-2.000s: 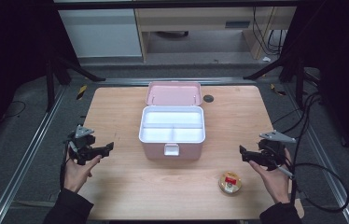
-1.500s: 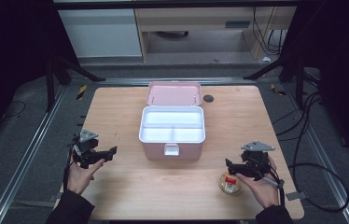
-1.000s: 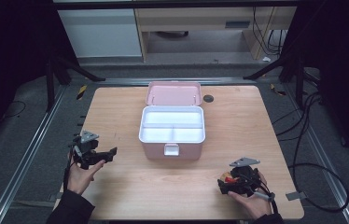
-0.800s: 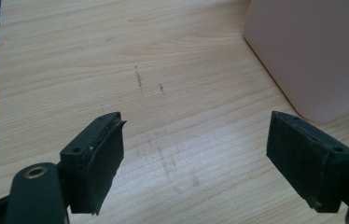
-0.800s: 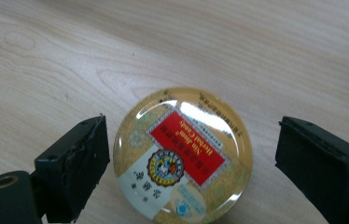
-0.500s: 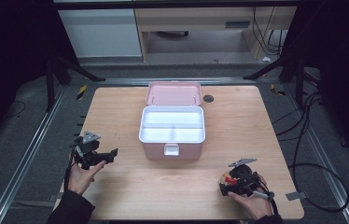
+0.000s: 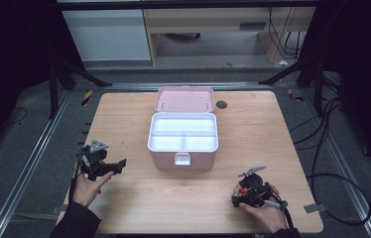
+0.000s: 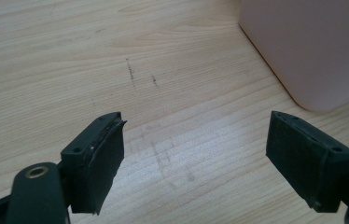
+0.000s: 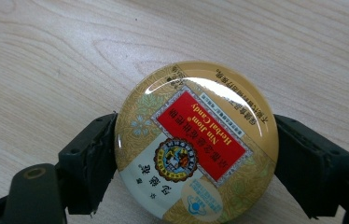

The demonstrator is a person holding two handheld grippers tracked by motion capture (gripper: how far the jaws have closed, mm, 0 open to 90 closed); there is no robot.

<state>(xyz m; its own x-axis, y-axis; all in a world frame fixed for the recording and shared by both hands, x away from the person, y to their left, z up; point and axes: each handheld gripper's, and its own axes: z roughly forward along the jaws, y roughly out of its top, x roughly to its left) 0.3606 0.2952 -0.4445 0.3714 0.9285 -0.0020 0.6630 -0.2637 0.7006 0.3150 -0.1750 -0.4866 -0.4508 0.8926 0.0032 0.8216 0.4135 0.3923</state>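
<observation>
A round gold candy tin (image 9: 196, 140) with a red label lies flat on the wooden table (image 7: 139, 198), near its front right. My right gripper (image 7: 240, 193) reaches down over the tin (image 7: 239, 189). Its jaws have just been closing, and both black pads (image 9: 93, 158) now touch the tin's rim, one on each side. My left gripper (image 7: 116, 165) hovers low over the table's left side. Its fingers (image 8: 100, 163) stand wide open with bare wood between them.
An open pink box (image 7: 182, 161) with white compartments stands mid-table, its lid (image 7: 184, 99) tipped back. One corner of the box (image 8: 312, 46) lies just ahead and to the right of my left gripper. A dark round hole (image 7: 221, 104) sits behind the box.
My right gripper came in from the right edge towards the front of the table, dropped over the candy tin and closed onto it. The left gripper has stayed where it was.
</observation>
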